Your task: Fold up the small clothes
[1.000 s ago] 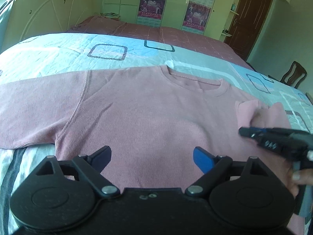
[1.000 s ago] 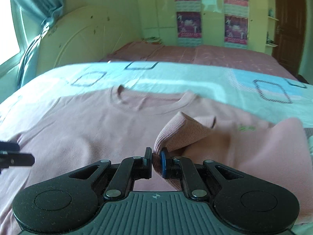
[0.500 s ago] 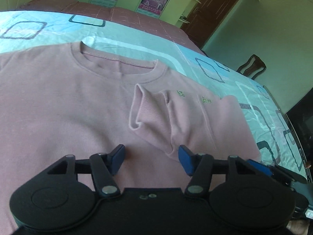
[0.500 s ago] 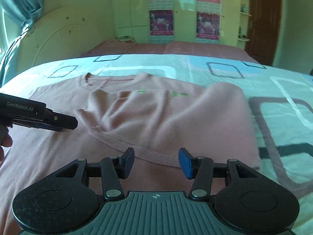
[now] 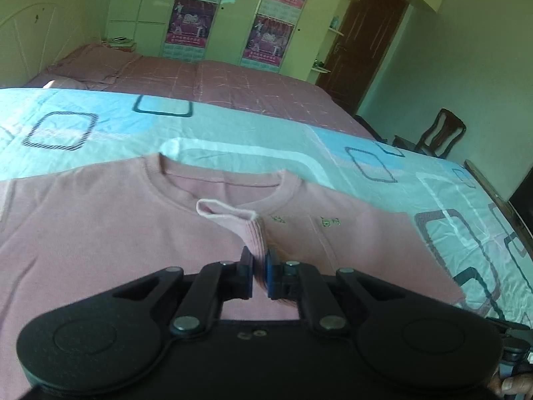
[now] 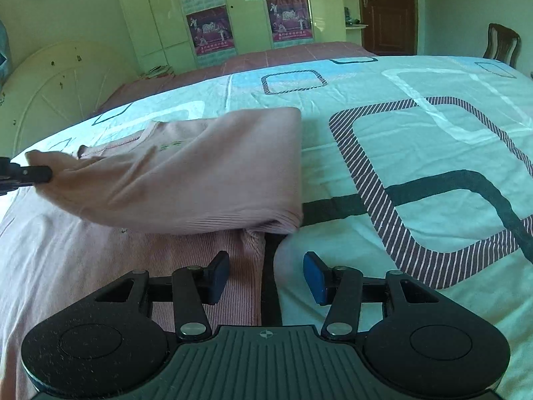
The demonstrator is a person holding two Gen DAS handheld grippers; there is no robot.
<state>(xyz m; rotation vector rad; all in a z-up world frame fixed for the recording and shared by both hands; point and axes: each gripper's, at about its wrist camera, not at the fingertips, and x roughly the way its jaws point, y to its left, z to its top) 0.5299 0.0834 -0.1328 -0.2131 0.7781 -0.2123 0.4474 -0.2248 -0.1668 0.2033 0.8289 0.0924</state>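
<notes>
A pink long-sleeved sweater (image 5: 100, 233) lies flat, collar away from me, on a bed. Its right sleeve (image 6: 200, 180) is folded across the chest. My left gripper (image 5: 258, 271) is shut on the sleeve's ribbed cuff (image 5: 240, 223) and holds it raised over the chest. In the right wrist view the left gripper's tip (image 6: 30, 175) shows at the left edge, holding the cuff. My right gripper (image 6: 265, 275) is open and empty, low over the sweater's bottom right corner (image 6: 246, 250) at the hem.
The bedspread (image 6: 416, 133) is pale blue and white with dark square outlines. A pink sheet (image 5: 233, 86) covers the far part of the bed. A headboard (image 6: 56, 86), wardrobes with posters (image 5: 266, 16), a brown door (image 5: 366, 40) and a wooden chair (image 5: 439, 136) stand beyond.
My right gripper let go of the sleeve, opened, and moved right and down to the hem corner. My left gripper closed on the cuff and lifted it.
</notes>
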